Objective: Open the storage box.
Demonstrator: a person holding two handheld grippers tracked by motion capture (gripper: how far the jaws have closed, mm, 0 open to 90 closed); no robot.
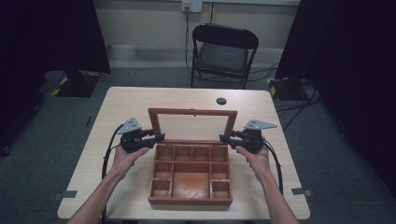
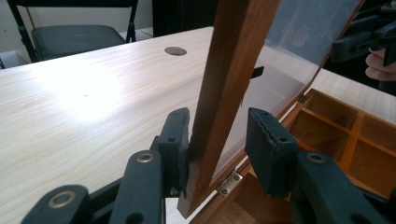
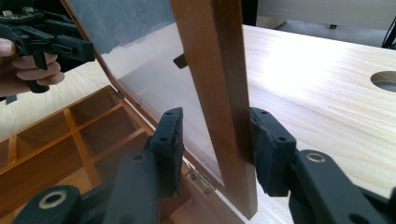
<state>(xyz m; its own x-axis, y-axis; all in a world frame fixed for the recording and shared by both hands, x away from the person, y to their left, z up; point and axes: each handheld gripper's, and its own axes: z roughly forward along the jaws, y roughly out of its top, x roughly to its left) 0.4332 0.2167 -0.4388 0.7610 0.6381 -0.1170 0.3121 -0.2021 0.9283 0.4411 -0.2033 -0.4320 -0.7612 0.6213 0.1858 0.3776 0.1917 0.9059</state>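
Box (image 1: pixel 190 179) of reddish wood sits open on the near half of the pale table (image 1: pixel 130 100), its inside split into small compartments around one larger tray, all of them bare. Its lid (image 1: pixel 193 112), a wooden frame around a clear pane, stands up nearly straight from the back edge on small brass hinges (image 2: pixel 229 181). The left gripper (image 1: pixel 158 137) reaches in at the lid's left side rail; in the left gripper view that rail rises between the two black jaws, the outer jaw touching the wood and the inner one standing off it with a gap, so the tool is spread around the frame rather than pinching it. The right gripper (image 1: pixel 224 138) does the same at the right side rail: in the right gripper view the outer jaw sits against or very close to the wood and the inner jaw is clear of the pane. A hand (image 1: pixel 125 157) holds each tool from below, forearms coming in from the near edge. Farther back, a round dark hole (image 1: pixel 221 101) marks the tabletop, and a black folding chair (image 1: pixel 224 53) stands beyond the far edge.
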